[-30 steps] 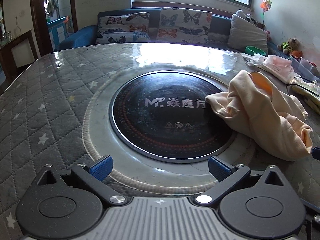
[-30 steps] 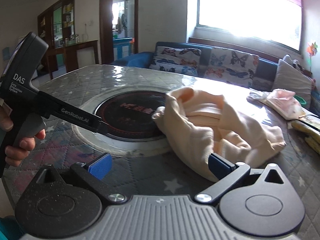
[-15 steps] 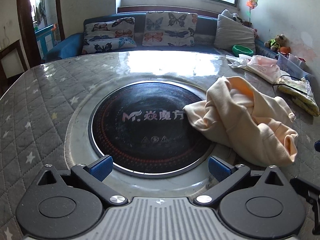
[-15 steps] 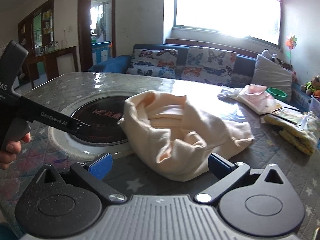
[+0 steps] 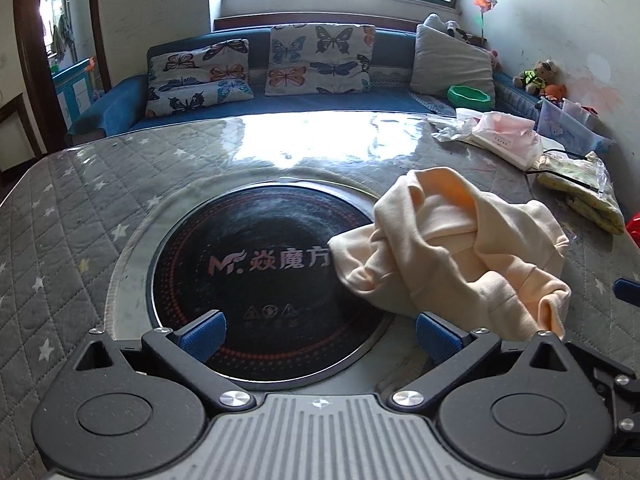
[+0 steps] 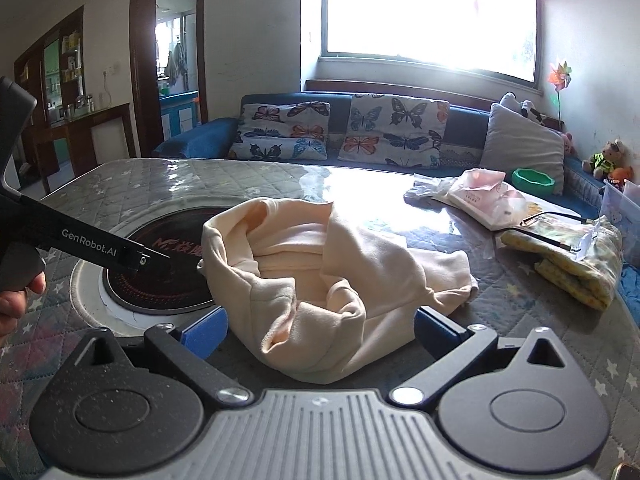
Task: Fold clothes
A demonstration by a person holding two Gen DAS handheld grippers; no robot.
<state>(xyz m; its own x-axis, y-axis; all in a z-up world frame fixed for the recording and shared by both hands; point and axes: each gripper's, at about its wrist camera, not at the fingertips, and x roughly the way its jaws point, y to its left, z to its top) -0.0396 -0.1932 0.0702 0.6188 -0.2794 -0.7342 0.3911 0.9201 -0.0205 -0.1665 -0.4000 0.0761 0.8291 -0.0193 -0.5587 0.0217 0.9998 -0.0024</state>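
Note:
A crumpled cream-coloured garment (image 5: pixel 452 248) lies in a heap on the quilted table, its left edge over the round black hotplate (image 5: pixel 256 276). It also shows in the right wrist view (image 6: pixel 320 280). My left gripper (image 5: pixel 320 330) is open and empty over the hotplate's near rim, with the heap just beyond its right finger. My right gripper (image 6: pixel 318 332) is open, and the near edge of the garment lies between its blue fingertips (image 6: pixel 204 330) without being held. The left gripper's body (image 6: pixel 92 246) shows at the left of the right wrist view.
A pink-and-white plastic packet (image 5: pixel 504 140) and a folded yellow patterned cloth in a clear bag (image 5: pixel 580 192) lie at the table's far right. A green bowl (image 5: pixel 470 96) and butterfly cushions (image 5: pixel 316 60) sit on the blue sofa behind the table.
Both grippers have moved right and toward the garment. The heap now sits between the right gripper's fingers and closer to the left gripper's right finger. The garment itself has not moved.

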